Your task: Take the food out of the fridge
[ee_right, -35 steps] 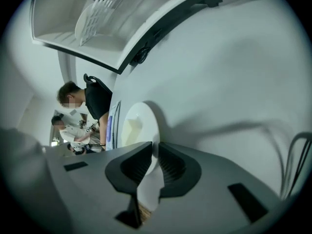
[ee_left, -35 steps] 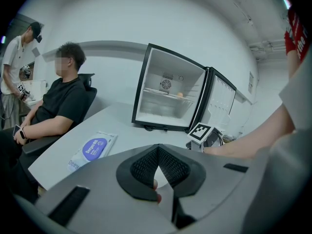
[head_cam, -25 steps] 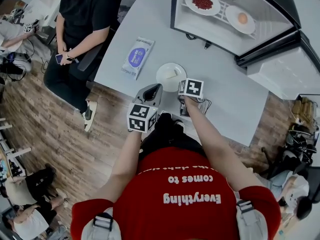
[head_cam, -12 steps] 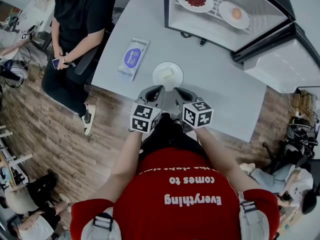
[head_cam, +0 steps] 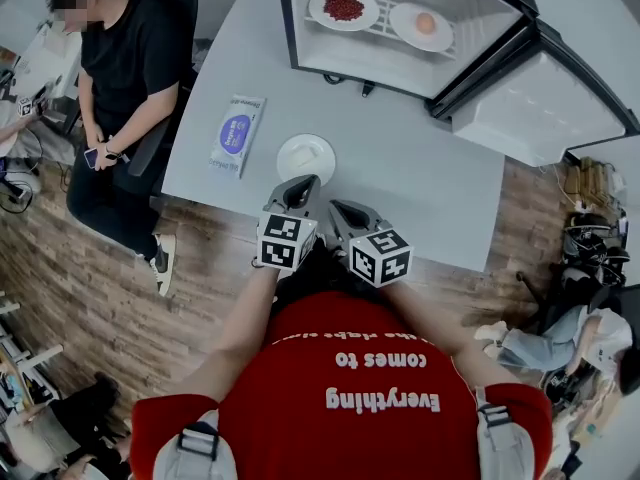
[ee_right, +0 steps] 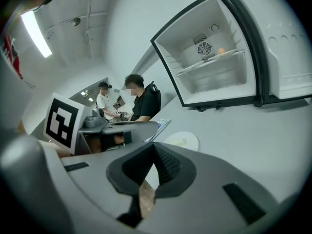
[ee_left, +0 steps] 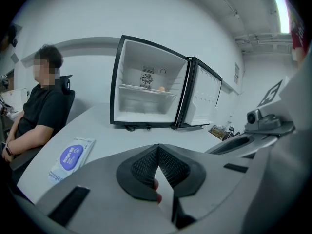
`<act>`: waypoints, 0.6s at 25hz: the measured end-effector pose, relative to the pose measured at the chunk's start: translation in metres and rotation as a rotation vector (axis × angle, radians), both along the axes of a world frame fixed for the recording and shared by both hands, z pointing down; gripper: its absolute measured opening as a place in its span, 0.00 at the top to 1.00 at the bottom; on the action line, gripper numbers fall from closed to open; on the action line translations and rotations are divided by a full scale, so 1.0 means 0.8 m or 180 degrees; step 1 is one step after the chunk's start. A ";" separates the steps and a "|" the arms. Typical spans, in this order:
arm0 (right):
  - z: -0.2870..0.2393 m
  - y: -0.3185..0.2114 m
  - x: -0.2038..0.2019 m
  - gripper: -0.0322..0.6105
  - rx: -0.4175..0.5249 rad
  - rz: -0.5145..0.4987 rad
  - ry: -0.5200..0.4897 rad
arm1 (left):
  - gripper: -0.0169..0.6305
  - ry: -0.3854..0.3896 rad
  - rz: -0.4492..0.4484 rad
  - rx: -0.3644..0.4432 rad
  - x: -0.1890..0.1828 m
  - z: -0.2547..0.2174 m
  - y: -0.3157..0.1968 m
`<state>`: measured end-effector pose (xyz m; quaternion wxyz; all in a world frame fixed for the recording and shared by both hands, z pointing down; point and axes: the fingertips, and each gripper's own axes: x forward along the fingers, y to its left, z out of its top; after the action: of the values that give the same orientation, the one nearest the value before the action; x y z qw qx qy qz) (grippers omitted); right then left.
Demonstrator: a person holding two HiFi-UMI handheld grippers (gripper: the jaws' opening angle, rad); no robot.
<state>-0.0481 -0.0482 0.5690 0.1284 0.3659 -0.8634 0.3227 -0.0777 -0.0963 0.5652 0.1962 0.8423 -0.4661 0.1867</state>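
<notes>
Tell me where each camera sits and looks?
Head view: on the person's head, looking down at table, left gripper, right gripper, red shirt.
Left gripper view: on that gripper, facing the fridge past its shut jaws.
Right gripper view: same, facing fridge and plate past shut jaws.
Shared: both gripper views show the open fridge.

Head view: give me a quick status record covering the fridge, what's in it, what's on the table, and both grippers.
fridge: on the table, door open
shelf: plate of red food and plate with an orange round item, side by side
table: plate with a pale piece, wipes pack beside it
left gripper: shut, empty, at the table's near edge
right gripper: shut, empty, beside the left one
</notes>
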 end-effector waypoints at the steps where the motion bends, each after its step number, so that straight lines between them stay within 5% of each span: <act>1: -0.003 -0.001 0.003 0.93 0.0023 0.0026 -0.0001 | 0.98 -0.0018 0.0016 0.0020 0.003 -0.003 -0.002; 15: -0.029 -0.030 0.064 0.93 0.0028 0.0548 -0.0221 | 0.98 0.0082 0.0344 0.0224 0.063 -0.061 -0.015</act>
<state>0.0028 -0.0724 0.5460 0.0685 0.4279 -0.8341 0.3412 -0.0271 -0.1086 0.5166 0.1621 0.8749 -0.4237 0.1696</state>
